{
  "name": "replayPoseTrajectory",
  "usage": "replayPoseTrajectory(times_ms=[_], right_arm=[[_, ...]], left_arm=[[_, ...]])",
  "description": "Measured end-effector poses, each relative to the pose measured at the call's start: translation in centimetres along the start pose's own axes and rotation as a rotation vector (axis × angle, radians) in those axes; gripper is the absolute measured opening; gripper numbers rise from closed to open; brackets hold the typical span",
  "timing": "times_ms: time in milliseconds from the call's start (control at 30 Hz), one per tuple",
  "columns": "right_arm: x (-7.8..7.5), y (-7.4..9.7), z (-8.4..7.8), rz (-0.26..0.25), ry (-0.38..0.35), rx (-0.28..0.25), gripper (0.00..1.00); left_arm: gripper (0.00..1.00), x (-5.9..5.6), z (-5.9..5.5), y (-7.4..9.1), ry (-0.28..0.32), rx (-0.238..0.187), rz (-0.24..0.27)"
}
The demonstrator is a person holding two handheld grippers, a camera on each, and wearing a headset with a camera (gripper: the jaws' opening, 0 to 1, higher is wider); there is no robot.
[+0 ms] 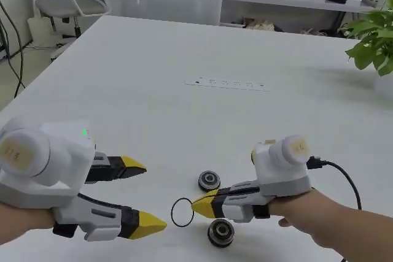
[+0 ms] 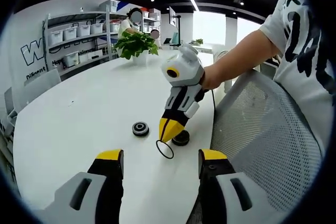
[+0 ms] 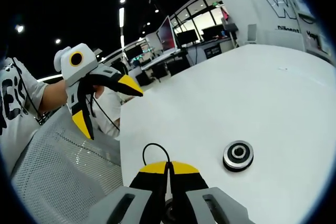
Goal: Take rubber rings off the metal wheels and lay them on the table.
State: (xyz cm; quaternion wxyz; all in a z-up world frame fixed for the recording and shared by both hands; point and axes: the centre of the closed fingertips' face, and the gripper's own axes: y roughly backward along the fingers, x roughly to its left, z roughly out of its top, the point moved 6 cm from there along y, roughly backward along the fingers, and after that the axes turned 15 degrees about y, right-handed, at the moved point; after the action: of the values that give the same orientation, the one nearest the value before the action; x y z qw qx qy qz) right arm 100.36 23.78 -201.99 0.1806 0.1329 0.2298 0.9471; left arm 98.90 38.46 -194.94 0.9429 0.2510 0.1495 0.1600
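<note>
A: Right, first entry. Right gripper (image 1: pixel 199 205)?

B: Jaws pressed together. The yellow tips pinch one edge of a thin black rubber ring (image 1: pixel 182 211), and the loop sticks out past the tips towards the left gripper (image 1: pixel 144 194).

A: Ring on the table (image 1: pixel 184 90), or lifted?

B: Low over the white top. Can't tell whether its bottom edge touches. It is clear of both wheels.

A: Wheels, then.

B: Two small metal wheels, both lying flat. The far wheel (image 1: pixel 209 180) sits just beyond the right gripper's tips, apart from them. The near wheel (image 1: pixel 220 232) sits on the person's side, just beside the gripper body. In the right gripper view it is partly hidden under the jaws.

A: Left gripper?

B: Fingers wide apart, nothing between them. It is held above the table at the person's left with its tips pointing at the ring, near it but not touching. The left gripper view agrees, with both yellow tips spread and the ring hanging from the other gripper ahead.

A: Anything else?

B: A black cable (image 1: pixel 344 176) runs off the right gripper's back. There's also a leafy plant (image 1: pixel 371 44) at the far right edge.
</note>
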Motion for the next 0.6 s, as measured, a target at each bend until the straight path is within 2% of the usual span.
replayPoseTrajectory(times_ms=[167,600], right_arm=[[-0.23,-0.13,-0.07,-0.027,0.004,0.008,0.0],[-0.22,-0.06,-0.2,-0.04,0.02,0.008,0.0]], left_arm=[[0.56,0.1,0.04,0.12,0.004,-0.002,0.003],[0.56,0.01,0.08,0.11,0.004,0.003,0.002]])
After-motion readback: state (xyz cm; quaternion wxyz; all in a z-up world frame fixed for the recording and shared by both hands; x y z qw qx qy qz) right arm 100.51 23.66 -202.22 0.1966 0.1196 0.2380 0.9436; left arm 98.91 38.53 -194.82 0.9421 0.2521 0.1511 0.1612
